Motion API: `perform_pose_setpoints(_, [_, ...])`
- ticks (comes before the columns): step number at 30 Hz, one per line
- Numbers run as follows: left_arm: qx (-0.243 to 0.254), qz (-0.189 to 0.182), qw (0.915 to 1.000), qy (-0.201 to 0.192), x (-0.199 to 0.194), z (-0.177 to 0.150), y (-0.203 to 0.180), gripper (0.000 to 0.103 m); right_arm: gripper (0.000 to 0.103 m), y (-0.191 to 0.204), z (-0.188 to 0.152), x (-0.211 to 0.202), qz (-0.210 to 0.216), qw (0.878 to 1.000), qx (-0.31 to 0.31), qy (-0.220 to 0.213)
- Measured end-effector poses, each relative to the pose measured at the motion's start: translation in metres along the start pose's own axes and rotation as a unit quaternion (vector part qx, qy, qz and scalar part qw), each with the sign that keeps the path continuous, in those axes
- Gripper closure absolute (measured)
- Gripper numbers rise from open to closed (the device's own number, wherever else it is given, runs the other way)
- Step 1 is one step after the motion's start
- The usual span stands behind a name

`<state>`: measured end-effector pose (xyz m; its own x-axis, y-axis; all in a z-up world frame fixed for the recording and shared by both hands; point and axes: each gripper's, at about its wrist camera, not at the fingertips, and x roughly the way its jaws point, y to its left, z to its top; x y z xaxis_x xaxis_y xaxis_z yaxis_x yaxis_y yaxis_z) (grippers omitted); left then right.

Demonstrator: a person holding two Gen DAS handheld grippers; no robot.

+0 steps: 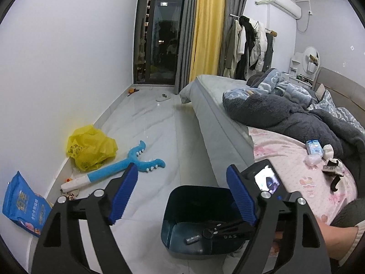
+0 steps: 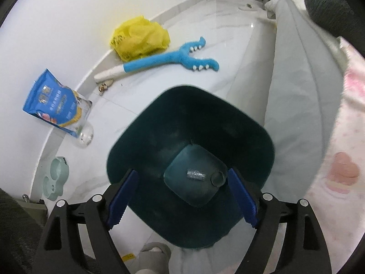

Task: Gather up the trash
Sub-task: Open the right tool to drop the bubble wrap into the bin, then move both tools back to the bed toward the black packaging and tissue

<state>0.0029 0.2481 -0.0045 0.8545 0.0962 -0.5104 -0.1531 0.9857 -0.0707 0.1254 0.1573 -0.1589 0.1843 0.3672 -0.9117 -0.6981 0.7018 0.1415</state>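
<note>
A dark teal trash bin stands on the floor beside the bed. It fills the middle of the right wrist view. A small silver wrapper and a dark round cap lie at its bottom; the wrapper shows in the left wrist view too. My right gripper is open and empty, held right above the bin. My left gripper is open and empty, above the floor by the bin. The other gripper shows over the bin. Small trash items lie on the pink bedsheet.
A yellow plastic bag, a blue plush toy and a blue snack pouch lie along the wall. A clear cup and a green dish sit near the pouch. The bed with blankets is right.
</note>
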Motion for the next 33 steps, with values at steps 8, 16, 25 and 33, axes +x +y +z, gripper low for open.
perform_pose_setpoints(8, [-0.011,-0.015,0.9998,-0.006,-0.002,0.007,-0.011,0.011,0.017,-0.008,-0.001,-0.045,0.008,0.998,-0.005,-0.055])
perform_pose_setpoints(16, [-0.005,-0.051,0.9987,-0.004,0.002,0.015,-0.041,0.010,0.013,-0.027,-0.007,-0.093,0.003,0.993,-0.007,-0.114])
perform_pose_setpoints(25, [0.004,-0.079,0.9969,0.004,0.009,0.020,-0.072,0.009,0.013,-0.061,-0.022,-0.132,-0.018,0.989,-0.004,-0.149])
perform_pose_setpoints(33, [0.016,-0.109,0.9937,0.021,0.020,0.026,-0.108,0.009,0.013,-0.092,-0.043,-0.163,-0.037,0.983,-0.002,-0.177])
